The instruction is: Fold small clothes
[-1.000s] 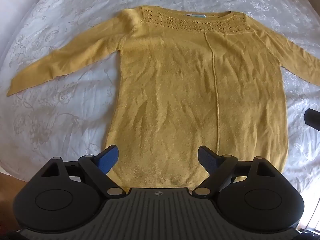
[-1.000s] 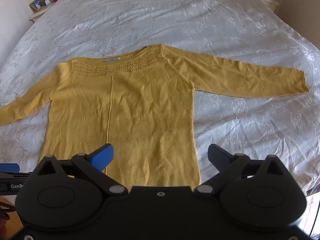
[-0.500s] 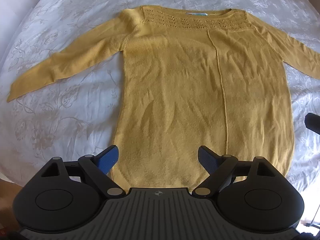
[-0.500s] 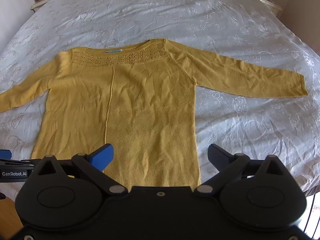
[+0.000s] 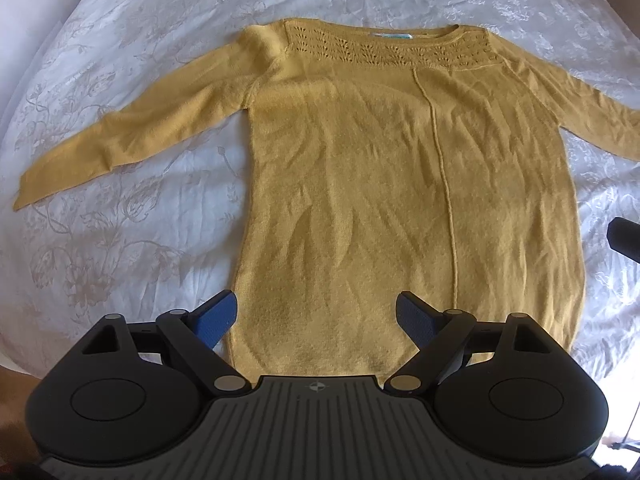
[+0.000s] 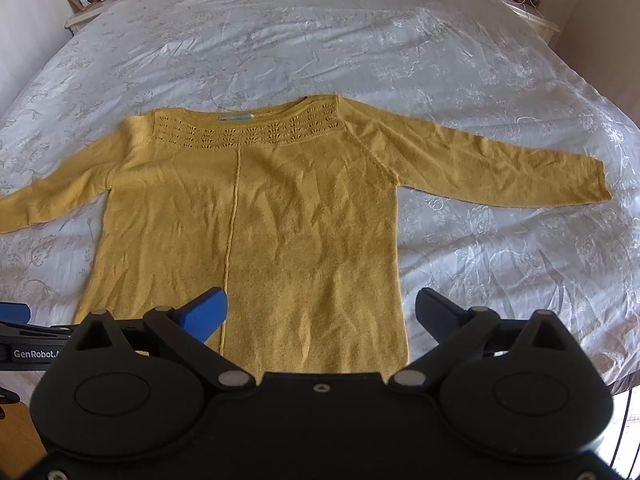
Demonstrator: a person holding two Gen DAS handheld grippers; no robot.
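Currently at approach, fold not begun: mustard-yellow knit long-sleeved sweater (image 5: 400, 200) spread flat on white embroidered bed cover (image 6: 320, 40). Left hand-held gripper (image 5: 316, 316), right hand-held gripper (image 6: 322, 312): wide open, empty, above hem. Next: grasp hem corners.

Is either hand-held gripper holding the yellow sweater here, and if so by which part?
Nothing is held. The left hand-held gripper and right hand-held gripper are both open near the hem of the sweater, which lies flat on the bed.
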